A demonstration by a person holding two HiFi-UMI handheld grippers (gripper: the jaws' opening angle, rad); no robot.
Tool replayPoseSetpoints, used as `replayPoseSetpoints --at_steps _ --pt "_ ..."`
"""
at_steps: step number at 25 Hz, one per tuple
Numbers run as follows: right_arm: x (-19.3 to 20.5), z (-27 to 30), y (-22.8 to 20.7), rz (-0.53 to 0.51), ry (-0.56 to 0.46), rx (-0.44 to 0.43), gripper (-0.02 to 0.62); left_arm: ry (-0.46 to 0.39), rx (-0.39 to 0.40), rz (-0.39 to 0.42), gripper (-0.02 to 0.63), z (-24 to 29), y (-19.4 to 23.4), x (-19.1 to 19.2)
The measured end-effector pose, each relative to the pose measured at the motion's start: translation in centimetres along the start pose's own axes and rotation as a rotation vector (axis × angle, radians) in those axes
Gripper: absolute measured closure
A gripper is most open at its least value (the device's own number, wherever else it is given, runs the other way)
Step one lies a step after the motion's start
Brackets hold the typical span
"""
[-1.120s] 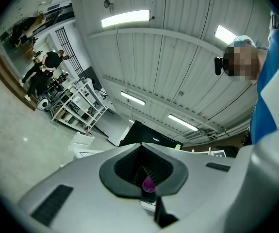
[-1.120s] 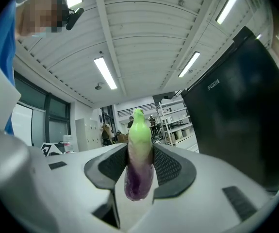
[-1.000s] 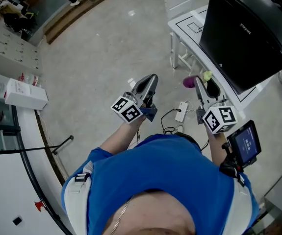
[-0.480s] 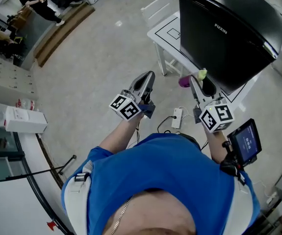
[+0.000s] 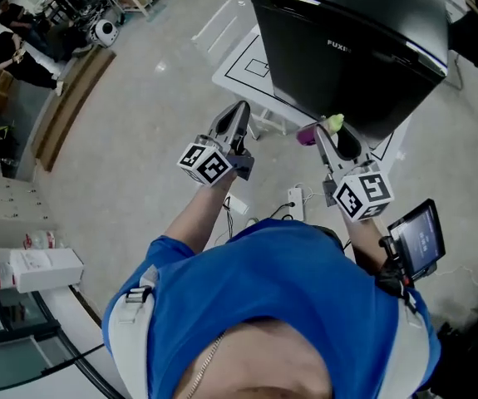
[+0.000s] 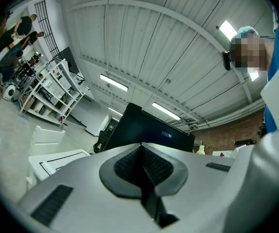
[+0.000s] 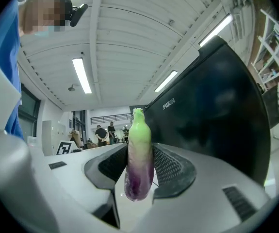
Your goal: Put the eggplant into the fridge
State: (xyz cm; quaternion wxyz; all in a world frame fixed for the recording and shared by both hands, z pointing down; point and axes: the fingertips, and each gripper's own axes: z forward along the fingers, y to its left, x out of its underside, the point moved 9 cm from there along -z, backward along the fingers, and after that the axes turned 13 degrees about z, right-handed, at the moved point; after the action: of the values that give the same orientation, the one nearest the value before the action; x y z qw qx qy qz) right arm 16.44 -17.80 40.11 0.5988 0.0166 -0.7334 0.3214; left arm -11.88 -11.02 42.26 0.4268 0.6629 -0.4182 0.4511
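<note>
Since the earlier frame, the black fridge (image 5: 355, 48) on its white table (image 5: 243, 65) had come much closer, and both grippers now stood just in front of it. The left gripper (image 5: 239, 110) was clenched with nothing in it, its 2 pads pressed together. The right gripper (image 5: 332, 135) was grasping the eggplant (image 5: 317, 130), carried near the fridge's lower front edge. From these frames the door looked closed, so I judged that the eggplant could knock against the black panel if the right hand went forward before the left gripper opened it. The grip was only on the narrow body, so a quick swing might turn or drop the eggplant. The right gripper view showed the eggplant (image 7: 139, 164) upright, green end up and purple end low between the pads. The head view gave only a small coloured piece of it, but it alone showed both grippers together and the table under the fridge.
</note>
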Motion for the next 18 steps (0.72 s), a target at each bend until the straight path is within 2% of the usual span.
replayPoseSetpoints --at_steps 5,9,16,17,18 --pt "0.0 0.0 0.4 -0.015 -0.057 0.121 0.431 0.042 0.099 0.046 0.597 4.6 4.0 0.1" --pt "0.1 -0.6 0.8 -0.04 -0.077 0.214 0.431 0.068 0.149 0.089 0.597 8.0 6.5 0.5" --pt "-0.1 -1.6 1.8 -0.061 -0.118 0.31 0.431 0.103 0.217 0.177 0.595 12.3 9.6 1.2" --pt "-0.2 -1.8 1.8 -0.063 -0.126 0.322 0.431 0.103 0.231 0.179 0.575 12.9 10.0 1.3" --pt "-0.3 -2.0 1.8 -0.065 -0.134 0.335 0.431 0.105 0.251 0.179 0.527 13.6 10.2 1.5"
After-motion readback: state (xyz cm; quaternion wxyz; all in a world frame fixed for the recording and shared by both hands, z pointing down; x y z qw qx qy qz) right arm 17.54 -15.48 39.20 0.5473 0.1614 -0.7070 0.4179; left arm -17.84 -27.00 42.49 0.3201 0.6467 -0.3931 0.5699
